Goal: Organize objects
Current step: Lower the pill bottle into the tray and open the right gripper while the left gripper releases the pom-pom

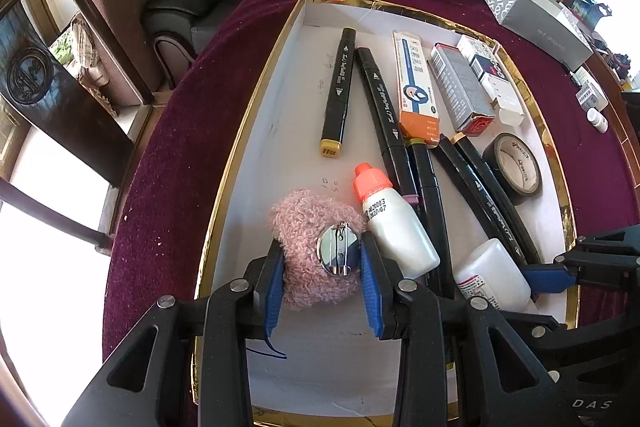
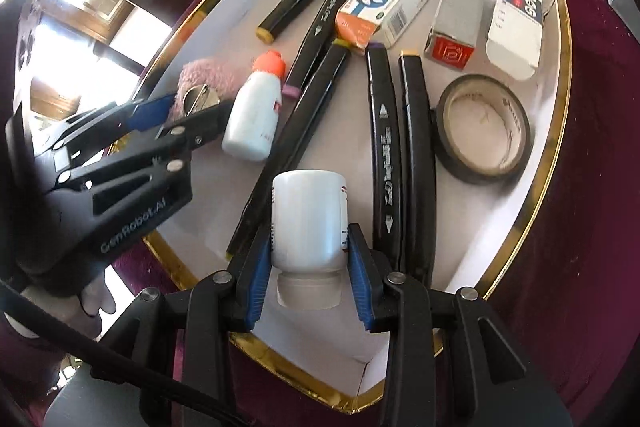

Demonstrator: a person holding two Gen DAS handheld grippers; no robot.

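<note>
- Between your left gripper's (image 1: 320, 263) blue pads sits the pink fuzzy brooch (image 1: 316, 247), pin-back disc up; the pads press its sides, so you are grasping it, low over the near-left floor of the gold-rimmed tray (image 1: 256, 99).
- In your right gripper (image 2: 308, 259) you have the white bottle (image 2: 308, 219) clamped by its body, tilted, its base pointing away from you, over the near middle of the tray.
- Just right of the brooch lies the orange-capped bottle (image 1: 396, 223), touching or nearly touching the right-hand finger of your left gripper.
- Farther out, black markers (image 1: 338, 87) lie in a loose fan across the middle, the tape roll (image 1: 516, 163) is at the right, and three cartons (image 1: 416, 87) line the far side.
- Judging by this, you are mid-placement with both hands: each item is carried inside the tray, not yet let go.
- Next, the bottle wants a bare patch of floor; markers lie beneath it now, so shift it clear before releasing, or it may roll.
- The brooch is soft, so it should settle where you release it; lift straight out to avoid nudging the orange-capped bottle.
</note>
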